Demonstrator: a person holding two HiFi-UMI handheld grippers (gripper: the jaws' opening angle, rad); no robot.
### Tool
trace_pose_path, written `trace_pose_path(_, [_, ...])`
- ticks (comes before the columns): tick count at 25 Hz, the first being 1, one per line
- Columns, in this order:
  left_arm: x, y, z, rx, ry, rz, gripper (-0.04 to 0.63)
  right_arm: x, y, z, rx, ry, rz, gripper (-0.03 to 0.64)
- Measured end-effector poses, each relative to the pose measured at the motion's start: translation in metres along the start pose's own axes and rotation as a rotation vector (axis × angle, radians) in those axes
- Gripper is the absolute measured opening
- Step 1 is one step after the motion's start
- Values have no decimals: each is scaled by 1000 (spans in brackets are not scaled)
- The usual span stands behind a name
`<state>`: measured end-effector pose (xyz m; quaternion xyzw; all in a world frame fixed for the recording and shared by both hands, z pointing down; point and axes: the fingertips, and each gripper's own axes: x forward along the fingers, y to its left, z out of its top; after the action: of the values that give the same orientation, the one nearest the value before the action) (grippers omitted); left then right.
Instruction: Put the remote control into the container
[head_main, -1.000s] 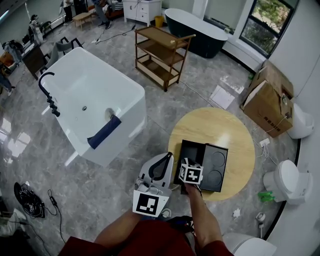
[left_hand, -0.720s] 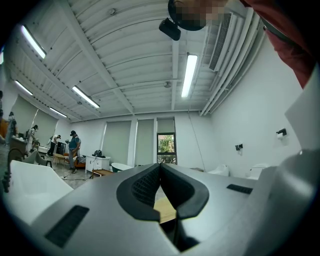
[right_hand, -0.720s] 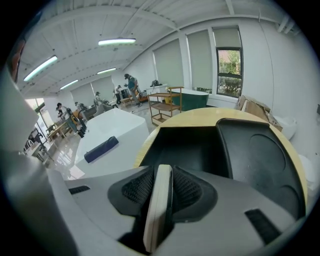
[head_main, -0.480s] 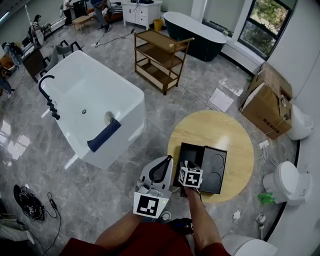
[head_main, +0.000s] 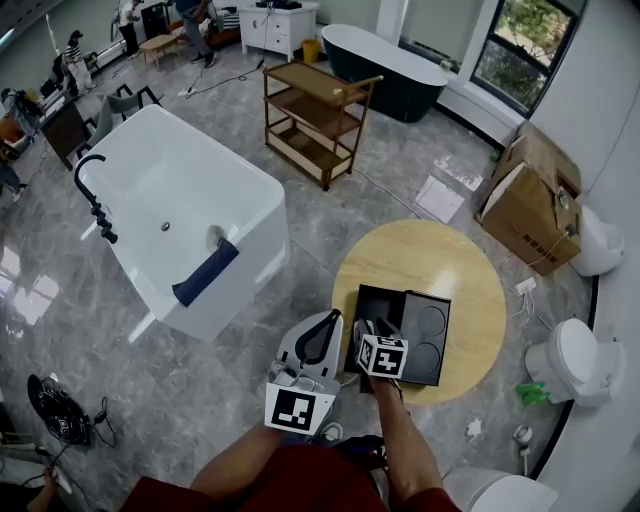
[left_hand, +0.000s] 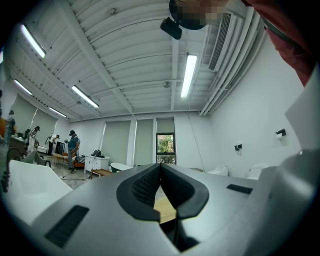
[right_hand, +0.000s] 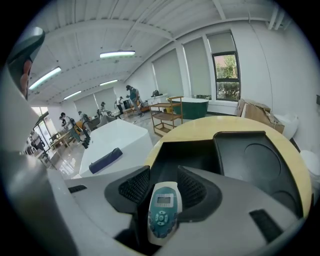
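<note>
A white remote control (right_hand: 162, 212) with a teal face lies between the jaws of my right gripper (right_hand: 164, 182). The jaws are opening: a gap shows beside the left pad (right_hand: 135, 186), and the remote leans toward the right pad. Just ahead is the black container (right_hand: 200, 150), with its lid (right_hand: 255, 160) lying open to the right. In the head view my right gripper (head_main: 375, 328) hangs over the near edge of the container (head_main: 383, 305). My left gripper (head_main: 322, 325) hovers beside the table with its pads (left_hand: 145, 185) pressed together and nothing between them.
The container rests on a round wooden table (head_main: 450, 250). A white bathtub (head_main: 170, 200) stands to the left and a wooden cart (head_main: 315, 115) farther off. A cardboard box (head_main: 530, 195) and a toilet (head_main: 575, 360) are on the right.
The head view has shifted slightly. Both grippers keep about the same places by the container.
</note>
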<state>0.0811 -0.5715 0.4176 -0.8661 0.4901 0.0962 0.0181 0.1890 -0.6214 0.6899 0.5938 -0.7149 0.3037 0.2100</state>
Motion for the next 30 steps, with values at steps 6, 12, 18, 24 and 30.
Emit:
trace_pose_path(6, [3,-2,0,-3,5,-3,15,-27,0,30,2,-108,4,167])
trace_pose_path(12, [5,-3,3,3,0,-3,15,-72,1,72,-10,-262,11,167])
trace_pose_path(18, [7,-8,5,9,6,-14,15,-133,-2,114,-38,-426,23,167])
trace_pose_path(24, [9,-18,5,21,18,-30,15,-199,-5,143,-75,-573,20,169])
trace_pose_path(30, [16,-41,12,20,0,-64,15,-254,-12,155,-87,-671,13,170])
